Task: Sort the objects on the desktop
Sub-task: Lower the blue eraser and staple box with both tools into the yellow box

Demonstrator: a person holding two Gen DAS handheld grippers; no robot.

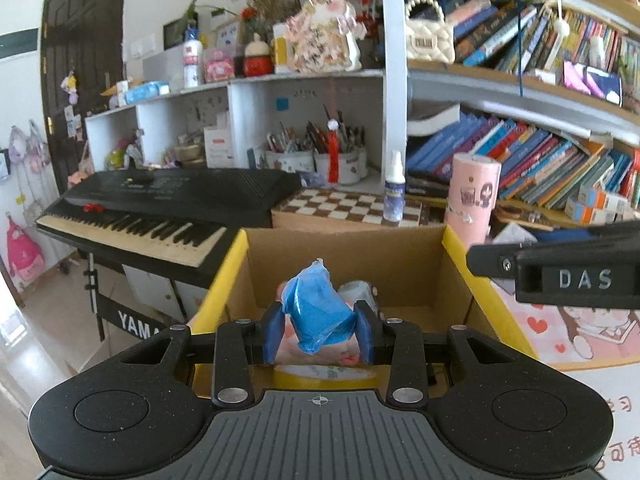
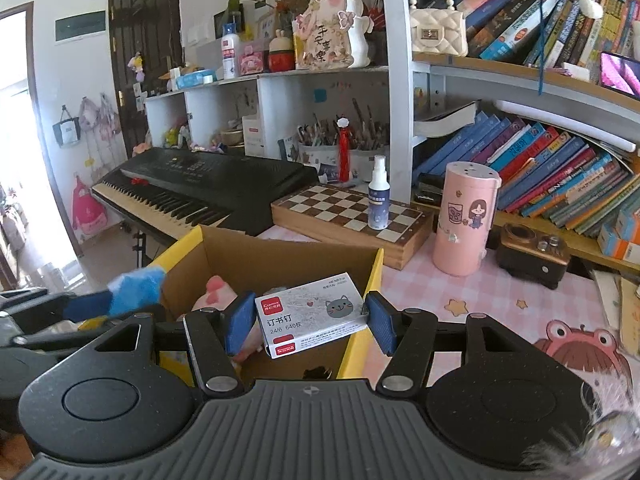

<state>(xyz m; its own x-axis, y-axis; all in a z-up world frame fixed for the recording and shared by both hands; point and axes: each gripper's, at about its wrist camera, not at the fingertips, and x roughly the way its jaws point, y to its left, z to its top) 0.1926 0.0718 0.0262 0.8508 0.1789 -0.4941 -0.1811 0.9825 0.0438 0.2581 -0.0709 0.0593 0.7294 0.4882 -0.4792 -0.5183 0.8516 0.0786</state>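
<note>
Left gripper (image 1: 320, 330): clamped on a crumpled blue packet (image 1: 318, 308), soft and wrinkled like thin plastic, held above the open cardboard box (image 1: 344, 264).
Right gripper (image 2: 311, 320): clamped on a flat, glossy staple box (image 2: 310, 316) printed with a grey cat face, held over the box's near right corner.
Cardboard box: plain brown walls, yellow rim flaps, standing at the left edge of the counter (image 2: 500, 292), which is covered in pink checked cloth.
Already sorted: a soft pink item (image 2: 218, 298) and a pale rounded object, hard to identify, are seen lying inside.
Progress: judged partway; both held items are not yet released.
Still out: a smooth pink cylinder (image 2: 466, 220) and a spray bottle (image 2: 378, 196) on a wooden chessboard (image 2: 340, 208); whether these belong to the task cannot be told.
</note>
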